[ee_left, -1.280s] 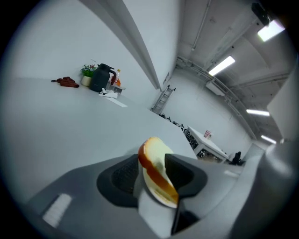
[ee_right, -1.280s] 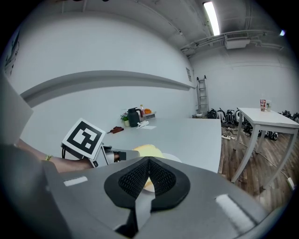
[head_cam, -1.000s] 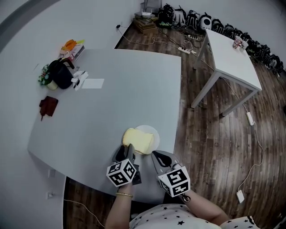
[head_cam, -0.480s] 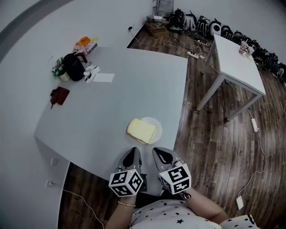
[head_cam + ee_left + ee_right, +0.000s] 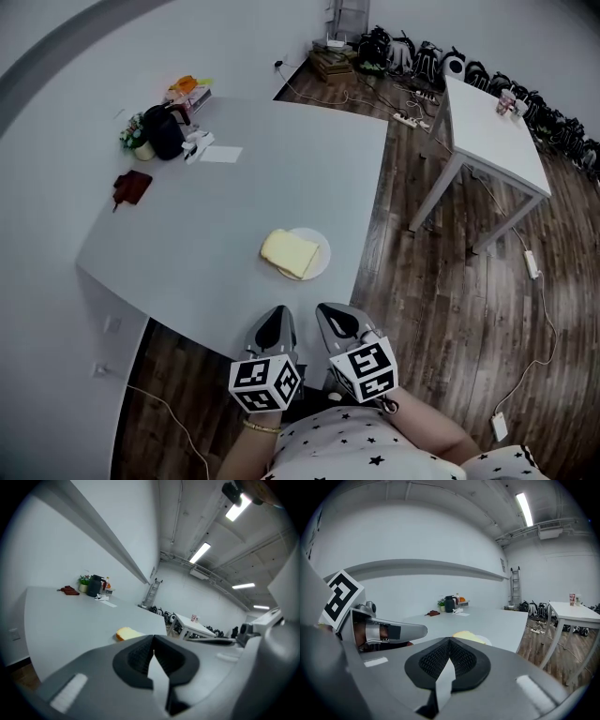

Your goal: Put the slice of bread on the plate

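Observation:
A pale yellow slice of bread (image 5: 289,252) lies on the round white plate (image 5: 319,262) near the grey table's front right edge. It shows as a small yellow slab, the bread (image 5: 126,633) in the left gripper view and the bread (image 5: 465,636) in the right gripper view. Both grippers hang side by side off the table's near edge, short of the plate. My left gripper (image 5: 274,325) is shut with nothing between its pads. My right gripper (image 5: 335,322) is shut and empty too.
At the grey table's (image 5: 206,234) far left corner stand a black kettle (image 5: 165,132), a small plant, a white paper (image 5: 220,154) and a dark red cloth (image 5: 131,187). A white side table (image 5: 492,131) stands to the right on the wooden floor, with cables and bags along the wall.
The left gripper let go of the bread, pulled back off the table's near edge and closed. The right gripper drew back beside it. The bread stays on the plate.

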Motion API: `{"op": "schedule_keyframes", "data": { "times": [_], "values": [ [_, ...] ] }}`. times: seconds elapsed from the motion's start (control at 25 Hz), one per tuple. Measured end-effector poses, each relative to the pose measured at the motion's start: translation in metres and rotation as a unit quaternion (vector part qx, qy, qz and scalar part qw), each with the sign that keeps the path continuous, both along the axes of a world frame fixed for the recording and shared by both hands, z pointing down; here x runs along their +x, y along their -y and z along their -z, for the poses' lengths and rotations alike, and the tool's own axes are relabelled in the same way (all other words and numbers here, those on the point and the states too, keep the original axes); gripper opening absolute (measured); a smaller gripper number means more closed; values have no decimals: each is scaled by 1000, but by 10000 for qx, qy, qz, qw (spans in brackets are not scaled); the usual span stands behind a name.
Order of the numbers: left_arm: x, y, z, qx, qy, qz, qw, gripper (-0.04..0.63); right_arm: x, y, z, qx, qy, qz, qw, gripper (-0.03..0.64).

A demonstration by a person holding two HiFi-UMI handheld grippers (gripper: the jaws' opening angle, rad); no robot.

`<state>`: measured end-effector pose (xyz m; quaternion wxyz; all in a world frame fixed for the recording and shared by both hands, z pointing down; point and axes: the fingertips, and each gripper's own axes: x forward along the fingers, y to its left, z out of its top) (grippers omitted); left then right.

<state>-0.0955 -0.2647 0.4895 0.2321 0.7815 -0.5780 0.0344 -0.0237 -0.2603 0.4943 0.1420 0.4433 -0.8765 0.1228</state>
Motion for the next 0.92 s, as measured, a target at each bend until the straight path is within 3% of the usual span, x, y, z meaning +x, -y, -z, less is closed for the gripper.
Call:
{"op": "schedule_keyframes", "data": {
  "times": [0.92],
  "values": [
    [13,-30,12,194,225,27,9996,8,7,-28,14,337,-116,257,9990,-2]
  ]
}}
